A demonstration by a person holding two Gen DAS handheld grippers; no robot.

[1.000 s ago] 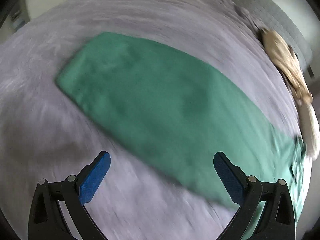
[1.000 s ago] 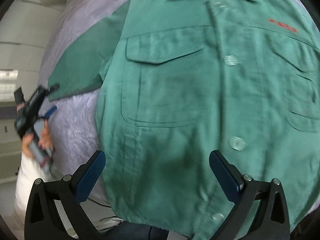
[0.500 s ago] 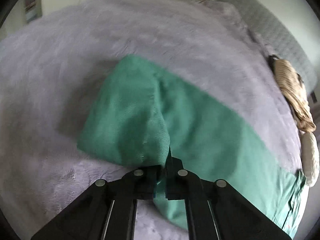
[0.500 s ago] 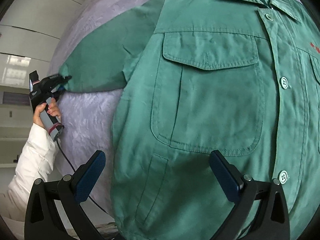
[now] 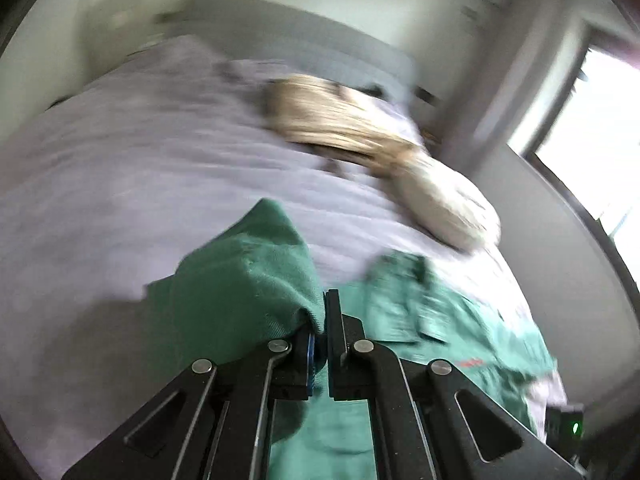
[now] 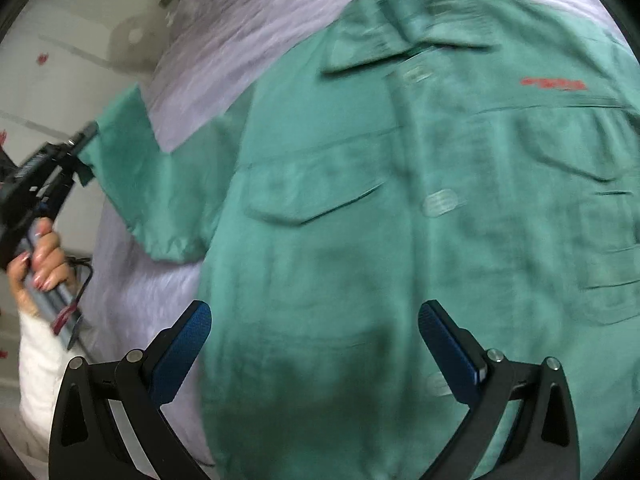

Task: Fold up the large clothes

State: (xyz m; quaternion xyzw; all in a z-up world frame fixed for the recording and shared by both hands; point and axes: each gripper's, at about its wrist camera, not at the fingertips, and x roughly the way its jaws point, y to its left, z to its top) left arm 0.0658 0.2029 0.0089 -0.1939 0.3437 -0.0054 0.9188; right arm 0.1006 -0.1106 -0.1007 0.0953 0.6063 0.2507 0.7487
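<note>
A large green button-up shirt (image 6: 360,220) lies face up on a lilac bedspread (image 6: 224,48), collar at the far end. My left gripper (image 5: 322,320) is shut on the end of the shirt's left sleeve (image 5: 248,280) and holds it lifted off the bed. It also shows in the right wrist view (image 6: 86,142), pinching the sleeve cuff (image 6: 116,140) at the bed's left edge. My right gripper (image 6: 316,344) is open and empty, hovering above the lower front of the shirt.
A beige and cream heap of clothes (image 5: 384,148) lies near the grey headboard (image 5: 320,40) on the far side of the bed. A bright window (image 5: 592,140) is at the right. The person's hand and white sleeve (image 6: 36,280) are at the bed's left side.
My left gripper went from open to shut on the sleeve end, then lifted it and swung it toward the shirt body. My right gripper stays open over the shirt.
</note>
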